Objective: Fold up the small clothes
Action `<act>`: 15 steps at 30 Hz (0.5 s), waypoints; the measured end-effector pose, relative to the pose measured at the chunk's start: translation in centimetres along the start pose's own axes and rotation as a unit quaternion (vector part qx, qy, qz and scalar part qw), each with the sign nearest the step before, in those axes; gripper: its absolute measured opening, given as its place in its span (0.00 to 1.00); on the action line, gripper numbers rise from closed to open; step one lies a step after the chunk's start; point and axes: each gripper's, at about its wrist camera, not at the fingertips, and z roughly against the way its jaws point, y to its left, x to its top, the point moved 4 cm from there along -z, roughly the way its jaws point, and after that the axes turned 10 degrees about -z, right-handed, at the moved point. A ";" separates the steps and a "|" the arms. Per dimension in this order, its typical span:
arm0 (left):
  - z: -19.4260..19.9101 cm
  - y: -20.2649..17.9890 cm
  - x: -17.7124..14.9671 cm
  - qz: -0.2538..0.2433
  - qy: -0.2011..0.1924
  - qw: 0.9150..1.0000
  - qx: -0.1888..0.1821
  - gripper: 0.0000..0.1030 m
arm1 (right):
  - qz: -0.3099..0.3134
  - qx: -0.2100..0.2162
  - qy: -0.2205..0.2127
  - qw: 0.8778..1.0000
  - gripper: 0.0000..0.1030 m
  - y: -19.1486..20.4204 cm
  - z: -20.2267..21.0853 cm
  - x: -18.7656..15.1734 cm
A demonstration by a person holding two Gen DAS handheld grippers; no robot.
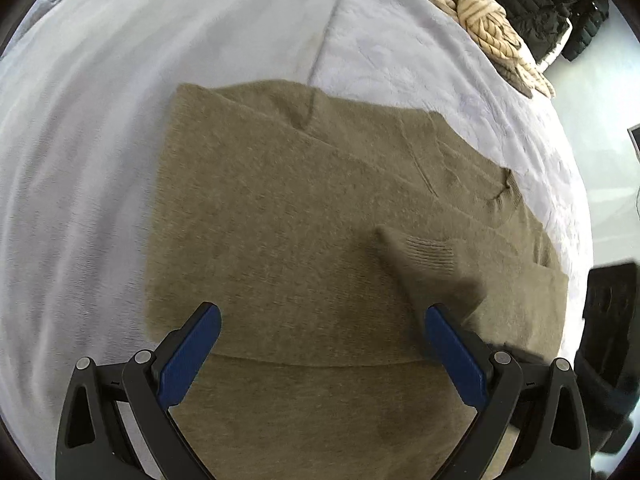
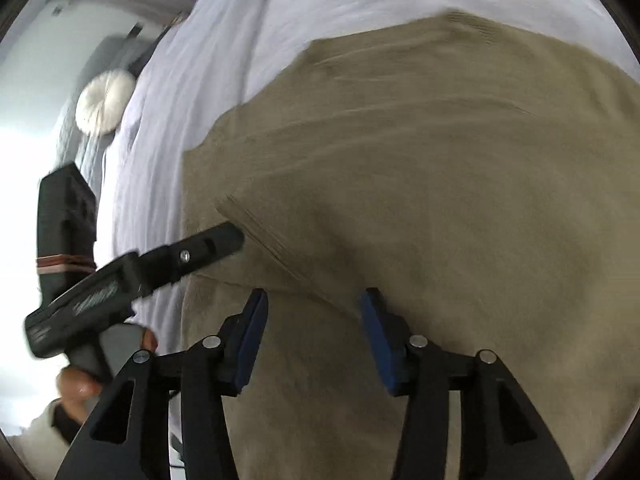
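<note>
An olive-brown knit sweater point(image 1: 288, 216) lies flat on a pale lavender bedspread point(image 1: 100, 120), its sleeve folded across the body with the ribbed cuff point(image 1: 430, 254) on top. My left gripper point(image 1: 322, 320) is open and empty, hovering over the sweater's near part. In the right wrist view the same sweater point(image 2: 420, 160) fills the frame. My right gripper point(image 2: 314, 300) is open and empty just above it, near the ribbed cuff point(image 2: 268, 236). The left gripper point(image 2: 224, 238) also shows there, held by a hand at the left.
A striped beige and brown knit heap point(image 1: 492, 24) lies on the bed's far right edge, with dark jackets point(image 1: 552, 16) beyond it. A dark object point(image 1: 612, 320) stands beside the bed at the right. A white round cushion point(image 2: 105, 102) sits past the bedspread point(image 2: 192, 80).
</note>
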 end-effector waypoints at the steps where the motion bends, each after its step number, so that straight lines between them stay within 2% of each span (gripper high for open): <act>1: -0.1 -0.2 -0.1 -0.002 0.002 1.000 -0.002 0.99 | -0.027 0.004 -0.007 1.000 0.51 -1.5 1.1 -0.2; 3: -0.5 -0.8 -0.1 -0.010 0.008 1.000 -0.009 0.99 | -0.083 0.013 -0.022 0.996 0.51 -4.7 3.0 -1.5; 5: -0.9 -1.4 -0.1 -0.019 0.016 1.000 -0.015 0.99 | -0.162 0.029 -0.043 0.985 0.51 -8.6 5.1 -2.3; 9: -1.5 -2.6 0.1 -0.031 0.026 0.999 -0.025 0.99 | -0.283 0.062 -0.080 0.954 0.52 -14.6 8.0 -3.8; 13: -0.6 -3.1 0.5 -0.016 0.016 0.998 -0.058 0.99 | -0.328 0.087 -0.110 0.934 0.52 -16.8 9.3 -4.1; 15: -0.8 -3.0 0.5 -0.017 0.020 0.998 -0.048 0.99 | -0.340 0.096 -0.124 0.927 0.52 -17.5 10.0 -3.7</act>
